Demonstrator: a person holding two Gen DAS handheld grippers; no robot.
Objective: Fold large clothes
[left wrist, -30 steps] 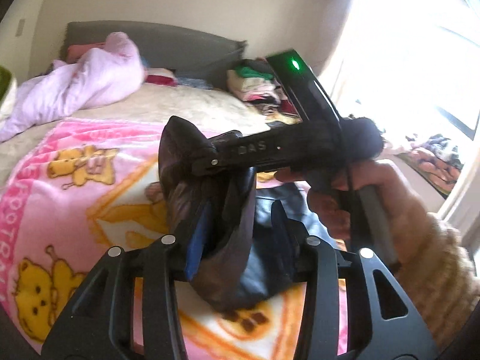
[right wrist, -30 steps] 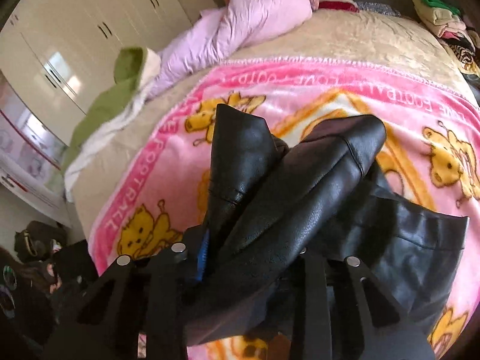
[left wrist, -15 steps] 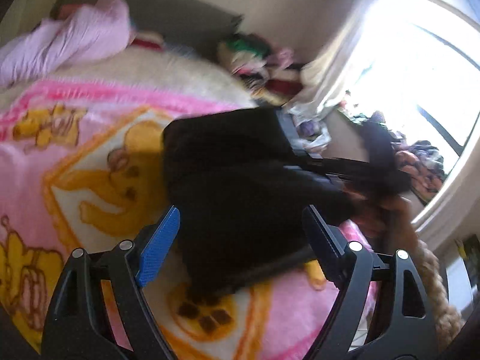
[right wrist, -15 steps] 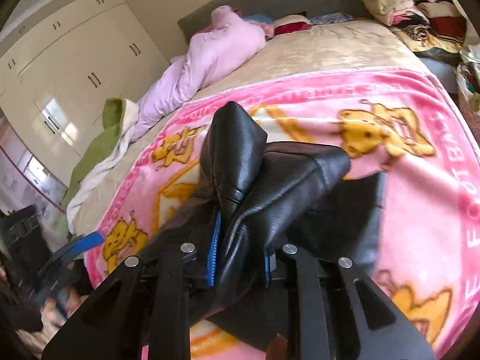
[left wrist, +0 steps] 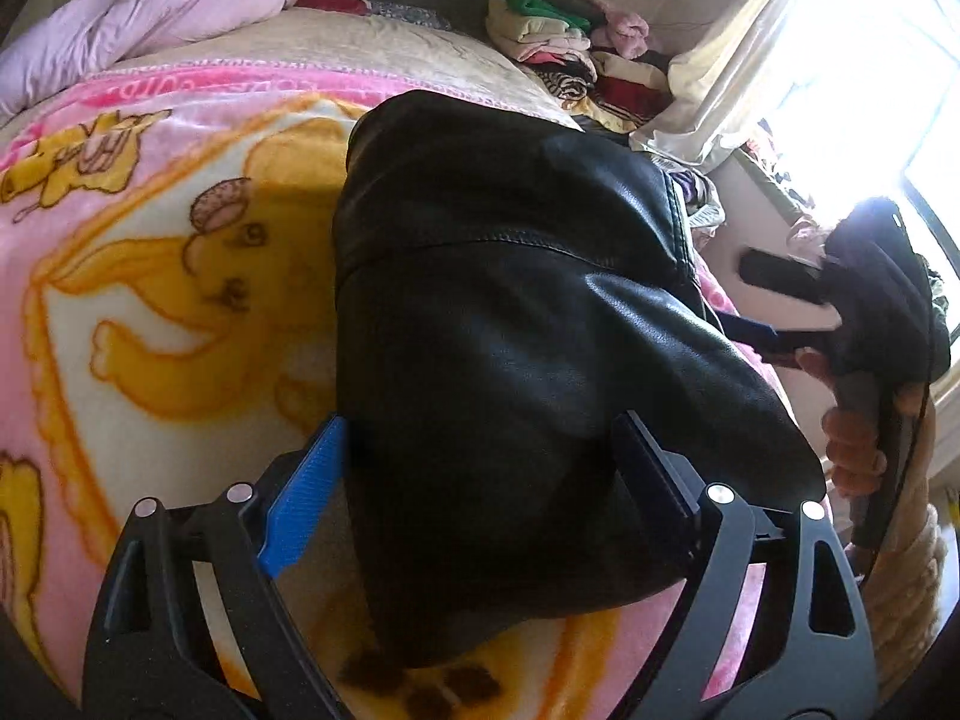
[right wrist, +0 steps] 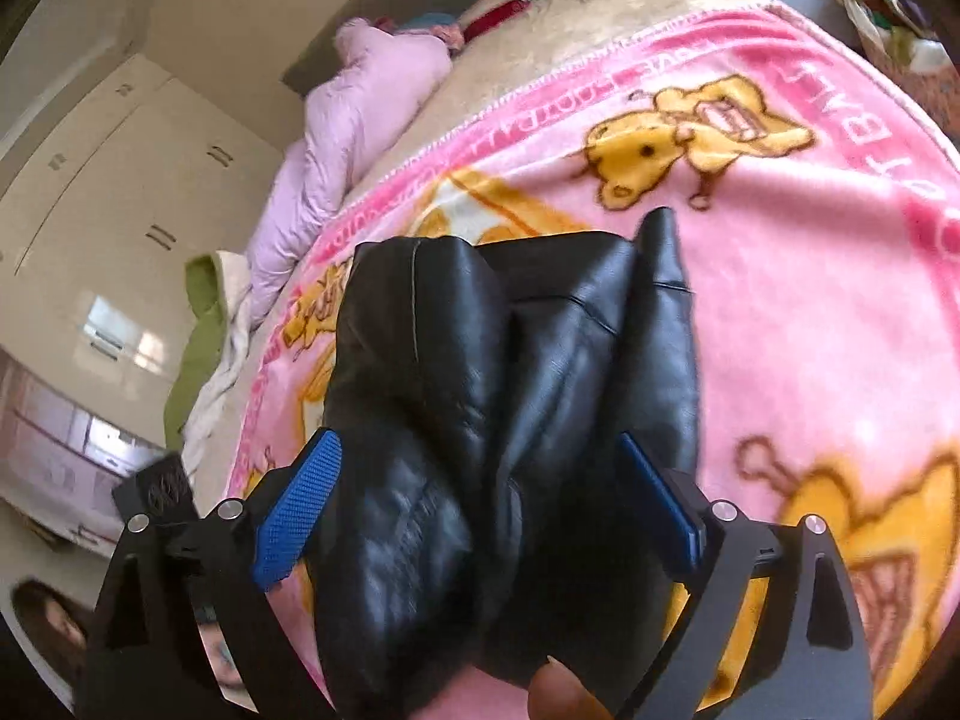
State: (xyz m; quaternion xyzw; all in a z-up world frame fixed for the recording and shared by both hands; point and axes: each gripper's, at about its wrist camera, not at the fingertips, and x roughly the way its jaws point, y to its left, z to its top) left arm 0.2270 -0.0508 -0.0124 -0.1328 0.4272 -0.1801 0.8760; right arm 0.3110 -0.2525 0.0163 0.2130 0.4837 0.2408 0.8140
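The black leather jacket lies bunched on the pink blanket near the bed's window-side edge; left tongs and right tongs are opening, jacket between them, unpressed; release step, judging; next, regrip an edge.

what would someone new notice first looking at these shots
The black leather jacket lies bunched in the middle of the pink blanket with yellow bears, dark against the bright print. It sits between the jaws of both the left gripper and the right gripper, whose jaws are opening with the pads off the leather. Behind it, a lilac duvet is heaped at the head of the bed.
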